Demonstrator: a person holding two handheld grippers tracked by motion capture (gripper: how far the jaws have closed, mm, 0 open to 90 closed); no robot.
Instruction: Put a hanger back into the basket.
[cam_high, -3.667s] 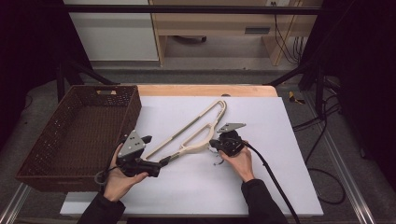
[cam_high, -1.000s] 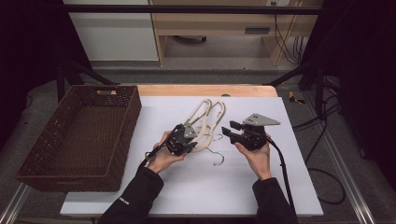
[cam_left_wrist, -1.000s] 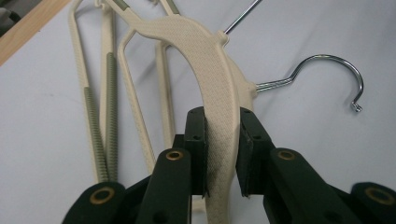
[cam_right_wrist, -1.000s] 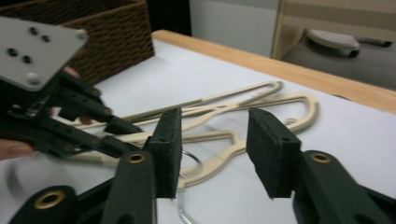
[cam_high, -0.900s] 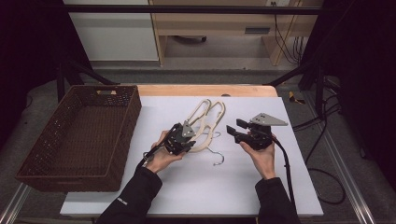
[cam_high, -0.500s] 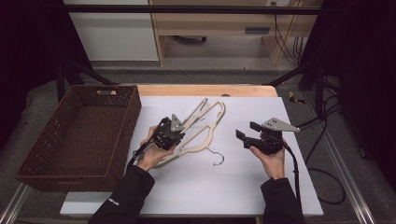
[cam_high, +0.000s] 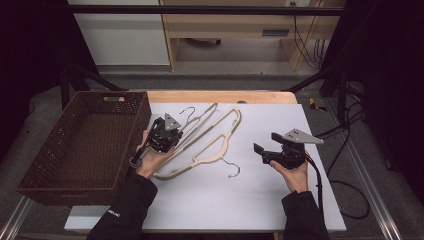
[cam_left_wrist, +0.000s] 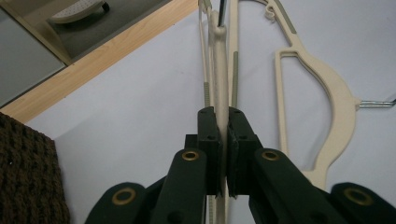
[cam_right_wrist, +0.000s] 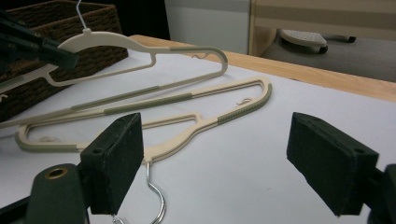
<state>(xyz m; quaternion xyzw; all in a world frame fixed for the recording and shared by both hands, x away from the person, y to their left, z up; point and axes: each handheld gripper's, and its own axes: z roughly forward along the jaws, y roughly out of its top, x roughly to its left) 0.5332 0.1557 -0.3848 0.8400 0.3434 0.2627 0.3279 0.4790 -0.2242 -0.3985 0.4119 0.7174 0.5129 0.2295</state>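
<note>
While the left gripper (cam_high: 167, 135) sits left of centre in the high view, its jaws are clamped tight on the cream hanger (cam_high: 197, 120), which is tilted up off the white table (cam_high: 270, 200) with its hook pointing toward the top of the frame. Its own view shows the pads (cam_left_wrist: 208, 140) squeezing the hanger's thin edge. A second hanger (cam_high: 210, 150) lies flat just beside it, mid-frame, hook toward the bottom. The right gripper (cam_high: 263, 151), at the right of the frame, has just been opening and its jaws stand wide apart with nothing between them. The wicker basket (cam_high: 55, 165) is at the left edge.
</note>
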